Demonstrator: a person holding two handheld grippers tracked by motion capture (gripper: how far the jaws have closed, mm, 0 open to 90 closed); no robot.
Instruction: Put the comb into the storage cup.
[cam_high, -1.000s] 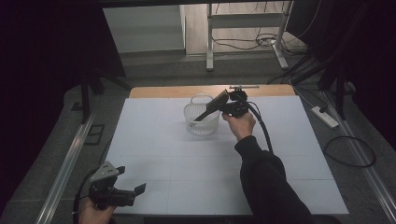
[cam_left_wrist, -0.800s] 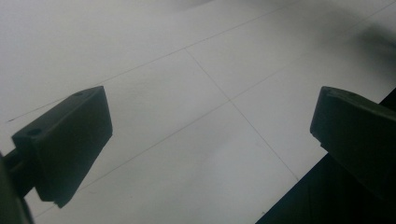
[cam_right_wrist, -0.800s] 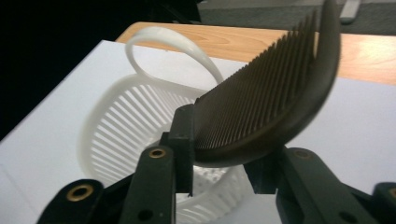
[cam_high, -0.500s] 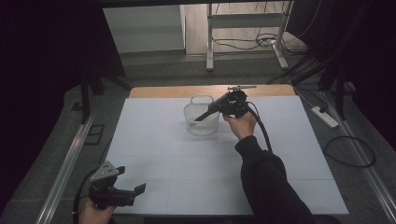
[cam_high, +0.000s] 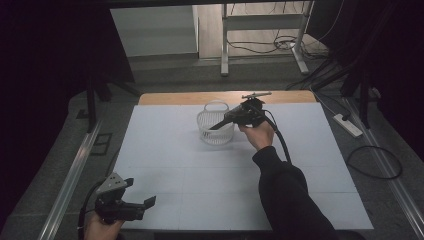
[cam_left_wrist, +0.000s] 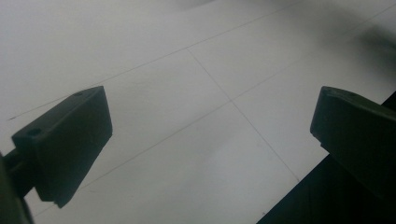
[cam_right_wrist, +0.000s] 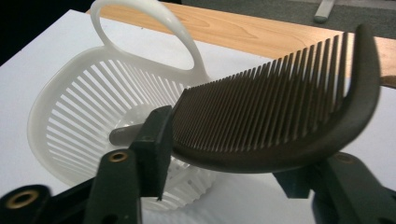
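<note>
The room was dimly lit, and its sides were lost in the dark. The white table (cam_high: 310, 165) was lit softly from above. The comb (cam_right_wrist: 280, 121) was seen slightly blurred.

Your right gripper (cam_right_wrist: 224, 182) has just been opening – the dark comb (cam_right_wrist: 280, 126) lies between its jaws, above the white basket (cam_right_wrist: 93, 116) at ten o'clock.

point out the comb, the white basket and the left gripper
comb (cam_right_wrist: 280, 116), right gripper view, on its teeth
white basket (cam_high: 216, 134), high view, on its slatted front wall
left gripper (cam_high: 147, 204), high view, between its open fingertips
</note>
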